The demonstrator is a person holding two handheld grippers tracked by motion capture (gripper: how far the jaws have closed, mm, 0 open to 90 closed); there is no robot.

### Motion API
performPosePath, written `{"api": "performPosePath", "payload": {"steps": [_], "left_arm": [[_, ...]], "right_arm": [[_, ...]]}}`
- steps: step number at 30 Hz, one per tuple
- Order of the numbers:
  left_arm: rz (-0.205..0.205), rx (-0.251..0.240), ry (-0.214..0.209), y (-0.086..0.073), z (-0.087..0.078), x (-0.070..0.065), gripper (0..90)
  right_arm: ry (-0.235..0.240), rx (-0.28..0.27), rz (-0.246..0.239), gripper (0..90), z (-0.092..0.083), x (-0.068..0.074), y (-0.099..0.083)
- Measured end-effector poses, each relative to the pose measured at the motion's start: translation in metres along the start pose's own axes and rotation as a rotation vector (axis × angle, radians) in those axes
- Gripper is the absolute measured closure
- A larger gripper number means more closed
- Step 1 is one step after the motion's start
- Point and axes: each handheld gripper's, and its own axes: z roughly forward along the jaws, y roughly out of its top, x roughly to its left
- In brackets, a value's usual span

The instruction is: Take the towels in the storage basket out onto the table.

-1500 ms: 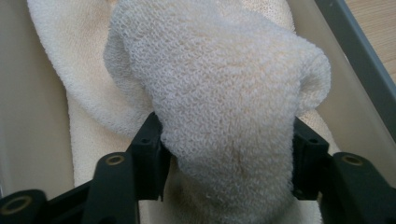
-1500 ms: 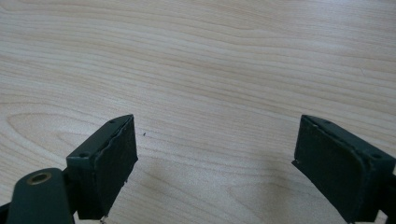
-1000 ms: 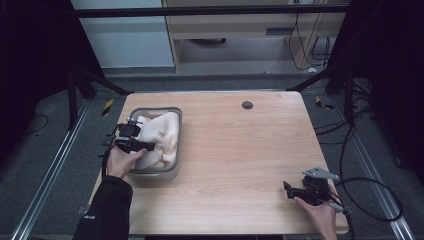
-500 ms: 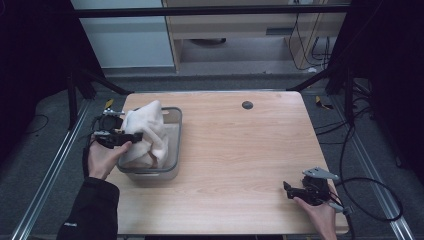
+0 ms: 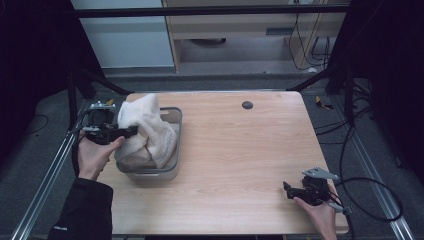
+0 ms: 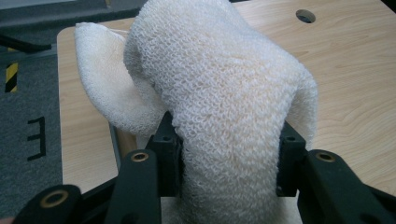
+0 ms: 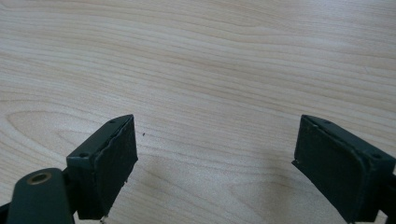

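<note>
Two grippers are at work over a light wooden table (image 5: pixel 240 160), one in each of the person's hands. The left gripper (image 5: pixel 131 132) is at the table's left edge, held above a grey metal bin (image 5: pixel 172 165), and its jaws are clamped on a thick fold of a cream knitted towel (image 5: pixel 150 132). In the left gripper view the towel (image 6: pixel 219 107) bulges up and over between the two black pads (image 6: pixel 166 154), which press into it from both sides; one flap hangs off toward the table's far corner. From above, the gripped part of the towel stands clear over the bin's rim, while the lower part trails down inside the bin. The left hand (image 5: pixel 95 155) wraps the gripper's handle just outside the bin's left wall.

The right gripper (image 5: pixel 287 189) rests low near the table's front right corner, well apart from the bin, with the right hand (image 5: pixel 317 215) behind it and a cable trailing off the edge. In the right gripper view its jaws stand wide apart over bare wood, with nothing between them. A small round hole (image 5: pixel 247 105) sits in the tabletop near the far edge.
</note>
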Motion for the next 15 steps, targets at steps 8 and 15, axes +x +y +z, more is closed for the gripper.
{"api": "performPosePath", "payload": {"steps": [8,15], "left_arm": [[0.020,0.007,-0.007,0.011,-0.012,-0.002,55.0],[0.027,-0.007,-0.008,0.020,-0.029,-0.001,55.0]], "right_arm": [[0.000,0.000,-0.003,13.0,0.000,0.000,0.000],[0.004,0.002,0.004,12.9,0.000,-0.001,0.000]]}}
